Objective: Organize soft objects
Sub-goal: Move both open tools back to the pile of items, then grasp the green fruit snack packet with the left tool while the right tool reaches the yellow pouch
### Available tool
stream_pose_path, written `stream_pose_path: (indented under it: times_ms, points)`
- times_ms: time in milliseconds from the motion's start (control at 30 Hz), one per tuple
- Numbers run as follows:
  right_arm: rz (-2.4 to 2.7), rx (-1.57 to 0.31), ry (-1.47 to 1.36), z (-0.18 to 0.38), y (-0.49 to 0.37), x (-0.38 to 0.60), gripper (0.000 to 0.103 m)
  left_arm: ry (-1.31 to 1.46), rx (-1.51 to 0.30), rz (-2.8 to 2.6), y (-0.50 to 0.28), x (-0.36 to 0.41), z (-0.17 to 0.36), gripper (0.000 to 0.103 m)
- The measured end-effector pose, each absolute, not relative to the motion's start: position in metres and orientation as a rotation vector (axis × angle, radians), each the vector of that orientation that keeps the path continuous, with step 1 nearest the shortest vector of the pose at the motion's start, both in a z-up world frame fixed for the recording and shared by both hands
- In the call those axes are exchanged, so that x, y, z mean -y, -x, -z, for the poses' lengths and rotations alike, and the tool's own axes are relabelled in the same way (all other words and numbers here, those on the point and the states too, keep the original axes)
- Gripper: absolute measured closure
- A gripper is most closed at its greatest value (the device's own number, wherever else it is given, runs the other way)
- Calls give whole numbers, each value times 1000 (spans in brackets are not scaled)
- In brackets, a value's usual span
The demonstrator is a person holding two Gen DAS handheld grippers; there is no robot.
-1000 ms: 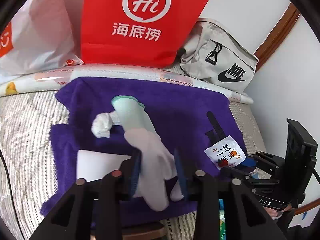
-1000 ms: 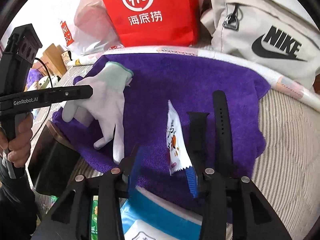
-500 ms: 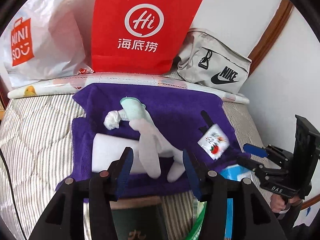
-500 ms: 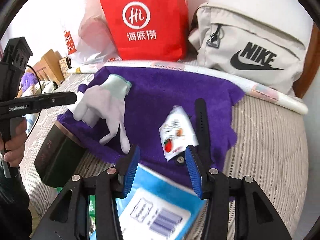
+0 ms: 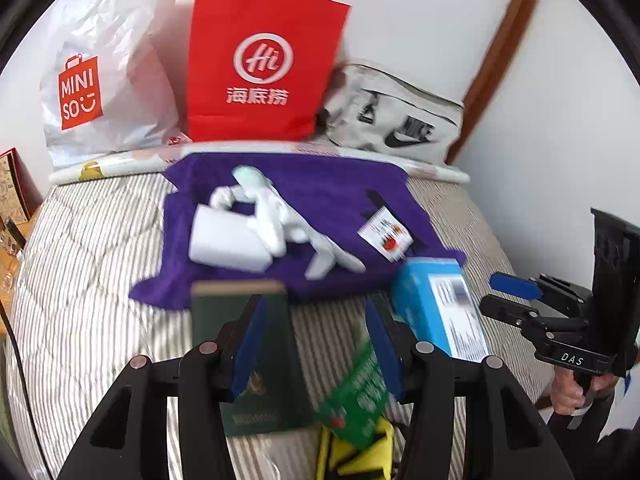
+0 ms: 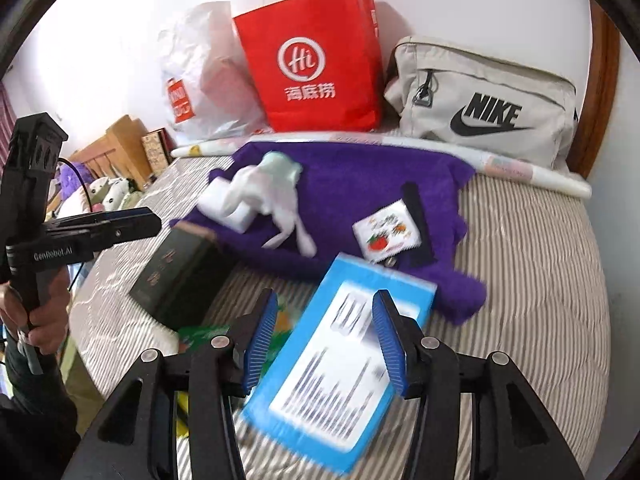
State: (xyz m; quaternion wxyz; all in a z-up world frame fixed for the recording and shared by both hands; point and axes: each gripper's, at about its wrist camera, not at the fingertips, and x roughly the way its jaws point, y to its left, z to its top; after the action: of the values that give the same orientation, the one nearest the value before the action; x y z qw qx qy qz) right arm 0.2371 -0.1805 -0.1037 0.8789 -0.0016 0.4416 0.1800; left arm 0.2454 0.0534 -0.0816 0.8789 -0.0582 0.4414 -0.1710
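While the left gripper hangs over the striped bed, its blue pads are spread wide with nothing between them. In this left view a purple towel lies flat on the bed. A white glove lies on the towel, with its fingers pointing toward the camera. Just beside the glove, a white block rests on the towel too, and it touches the glove. A small snack packet lies on the right part of the towel, on top of a black strap. A dark green box sits on the bed right under the left pad. A blue box lies by the right pad, partly on the towel's edge. A red paper bag, a white MINISO bag and a grey Nike bag stand at the back by the wall.

In the right view, the right gripper is also spread wide and pinches nothing. It hangs over the blue box. The glove lies on the left part of the towel, well away from this gripper. The snack packet lies near the towel's front edge. The left gripper shows at the left side, above the dark green box.
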Motion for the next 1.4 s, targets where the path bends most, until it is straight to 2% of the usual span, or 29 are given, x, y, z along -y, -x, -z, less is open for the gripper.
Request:
stream_pose_path:
  times_ms: [400, 633, 1000, 1400]
  points:
    - [-397, -899, -4, 108, -177, 183, 54, -62, -974, 451, -197, 1, 111, 54]
    - [-373, -910, -53, 126, -164, 203, 54, -163, -1028, 507, -199, 26, 129, 48]
    - [-365, -899, -61, 139, -159, 224, 54, -339, -1103, 526, -217, 50, 152, 48]
    - [-368, -911, -85, 145, -158, 231, 54, -399, -1174, 516, -233, 57, 173, 50]
